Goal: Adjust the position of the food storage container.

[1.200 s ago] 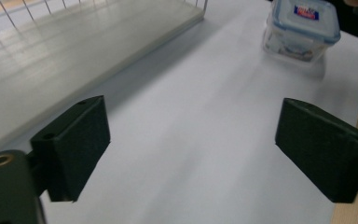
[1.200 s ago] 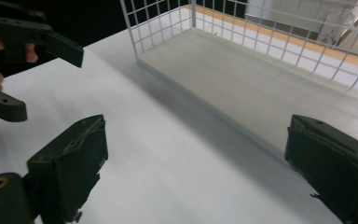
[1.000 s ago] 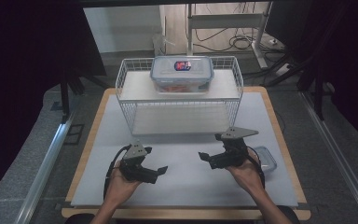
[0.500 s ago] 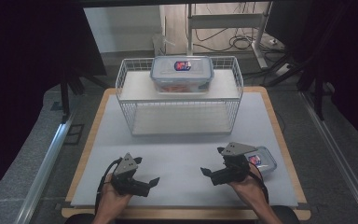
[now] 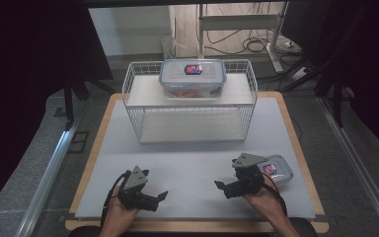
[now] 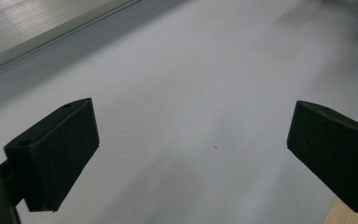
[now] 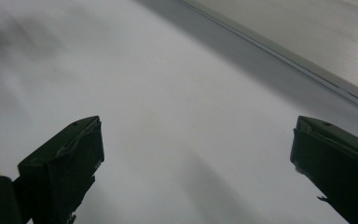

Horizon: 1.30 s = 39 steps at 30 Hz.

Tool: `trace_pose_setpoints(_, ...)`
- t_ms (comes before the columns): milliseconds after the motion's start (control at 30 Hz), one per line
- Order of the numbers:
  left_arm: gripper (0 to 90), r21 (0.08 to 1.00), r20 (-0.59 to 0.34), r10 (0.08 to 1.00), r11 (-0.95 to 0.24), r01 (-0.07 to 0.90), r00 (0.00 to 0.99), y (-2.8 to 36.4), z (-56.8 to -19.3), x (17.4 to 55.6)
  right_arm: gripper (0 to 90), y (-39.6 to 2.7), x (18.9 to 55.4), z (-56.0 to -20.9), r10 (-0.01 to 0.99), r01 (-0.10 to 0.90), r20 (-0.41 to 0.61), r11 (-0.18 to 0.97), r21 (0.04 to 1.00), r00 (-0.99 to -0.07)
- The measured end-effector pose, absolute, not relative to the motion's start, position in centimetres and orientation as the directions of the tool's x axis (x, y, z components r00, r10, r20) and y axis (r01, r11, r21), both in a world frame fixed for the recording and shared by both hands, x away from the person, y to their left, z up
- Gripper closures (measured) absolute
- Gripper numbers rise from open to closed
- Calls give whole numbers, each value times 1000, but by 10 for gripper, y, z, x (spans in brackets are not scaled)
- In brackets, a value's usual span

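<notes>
My left gripper [image 5: 162, 196] rests low over the grey mat near the front left, held by a hand, its jaws wide open and pointing right. In the left gripper view the left gripper [image 6: 191, 154] has bare mat between its jaws. My right gripper [image 5: 219, 187] sits at the front right, jaws wide open and pointing left. The right gripper [image 7: 193, 163] also frames bare mat. A small clear lidded container [image 5: 279, 169] lies flat just behind the right hand. A larger clear lidded container [image 5: 192, 78] stands on top of the white wire rack [image 5: 249, 106].
The wire rack stands at the back middle of the grey mat [image 5: 187, 163], its lower shelf bare. The wooden table edge [image 5: 197, 226] runs along the front. Dark drapes, metal rails and cables surround the table.
Both hands have drawn back toward the front edge of the table and lowered. Both grippers stay open and hold nothing.
</notes>
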<state>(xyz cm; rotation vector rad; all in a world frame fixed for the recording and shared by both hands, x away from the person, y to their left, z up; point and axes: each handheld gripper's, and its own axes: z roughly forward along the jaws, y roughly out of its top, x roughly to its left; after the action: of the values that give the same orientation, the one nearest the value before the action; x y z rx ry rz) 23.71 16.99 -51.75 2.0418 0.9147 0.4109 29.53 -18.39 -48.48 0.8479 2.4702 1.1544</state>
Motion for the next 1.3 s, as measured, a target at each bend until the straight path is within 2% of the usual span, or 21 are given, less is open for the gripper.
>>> trace_pose_setpoints(200, 21, 799, -42, 742, -378, 469, 669, 171, -519, 238, 7, -193, 300, -482, 660, 438, 12, 486, 756, -752)
trace_pose_setpoints(267, 22, 797, -37, 742, -382, 468, 669, 170, -519, 238, 29, -198, 302, -482, 666, 449, 23, 477, 756, -746)
trace_pose_setpoints(333, 22, 794, -34, 742, -387, 469, 669, 170, -519, 238, 130, -204, 304, -481, 678, 465, 30, 471, 750, -734)
trace_pose_setpoints(600, 27, 792, -37, 746, -384, 474, 665, 172, -520, 239, 671, -227, 304, -468, 694, 459, 26, 447, 768, -719)
trace_pose_setpoints(667, 28, 791, -37, 747, -384, 477, 664, 172, -520, 239, 769, -234, 306, -468, 699, 452, 13, 448, 771, -715)
trace_pose_setpoints(800, 31, 788, -42, 747, -384, 482, 664, 173, -521, 240, 880, -247, 307, -464, 728, 458, 5, 426, 781, -685)
trace_pose_setpoints(1067, 34, 780, -47, 751, -384, 495, 658, 173, -522, 241, 899, -278, 309, -463, 804, 514, 22, 358, 780, -594)
trace_pose_setpoints(1300, 34, 783, -60, 762, -365, 504, 645, 175, -522, 242, 900, -307, 306, -461, 863, 546, -5, 323, 773, -504)
